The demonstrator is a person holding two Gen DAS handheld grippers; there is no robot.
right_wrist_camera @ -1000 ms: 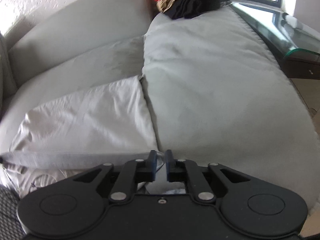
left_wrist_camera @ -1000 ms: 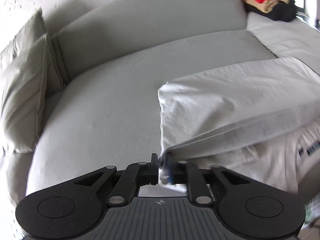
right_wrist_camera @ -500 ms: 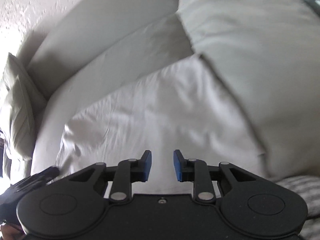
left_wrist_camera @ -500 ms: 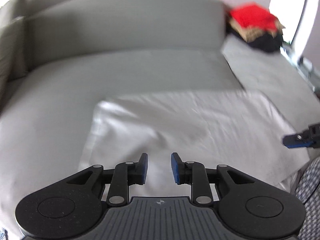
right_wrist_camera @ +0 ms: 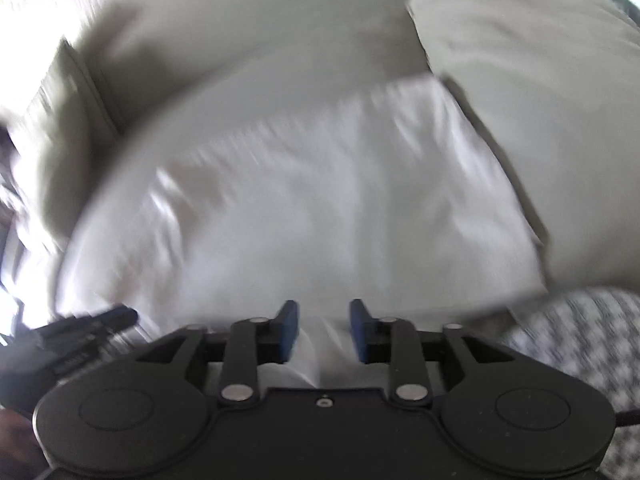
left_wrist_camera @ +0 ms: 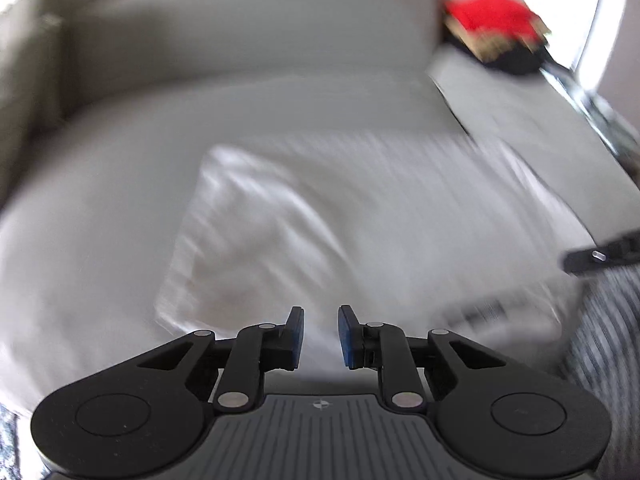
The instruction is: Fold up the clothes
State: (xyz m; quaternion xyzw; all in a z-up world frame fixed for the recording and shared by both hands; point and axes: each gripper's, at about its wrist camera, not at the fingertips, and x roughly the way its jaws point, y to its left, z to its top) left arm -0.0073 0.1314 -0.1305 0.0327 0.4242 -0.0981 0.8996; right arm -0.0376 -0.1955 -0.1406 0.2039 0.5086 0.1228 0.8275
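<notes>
Left wrist view: pretty smeared, but the left gripper (left_wrist_camera: 319, 334) is seen with its blue pads apart – nothing pinched between them.
Right wrist view: the right gripper (right_wrist_camera: 323, 330) is let go too; its jaws have just been opening wider, and only cloth lying below is seen through the gap.
Garment: a white folded cotton garment (left_wrist_camera: 360, 220) is laid flat on the seat, creased near its left corner – a dark printed patch is glimpsed at the near right edge, too blurred to be read.
Surface: a pale grey fabric sofa (left_wrist_camera: 120, 184), with a matching grey throw cushion (right_wrist_camera: 60, 120) propped at the left end.
Background: a stack of red, tan and black folded clothes (left_wrist_camera: 496, 36) is parked on the far right cushion, well apart from the white piece.
Other gripper: the right gripper's dark fingertip is caught at the right edge of the left view.
</notes>
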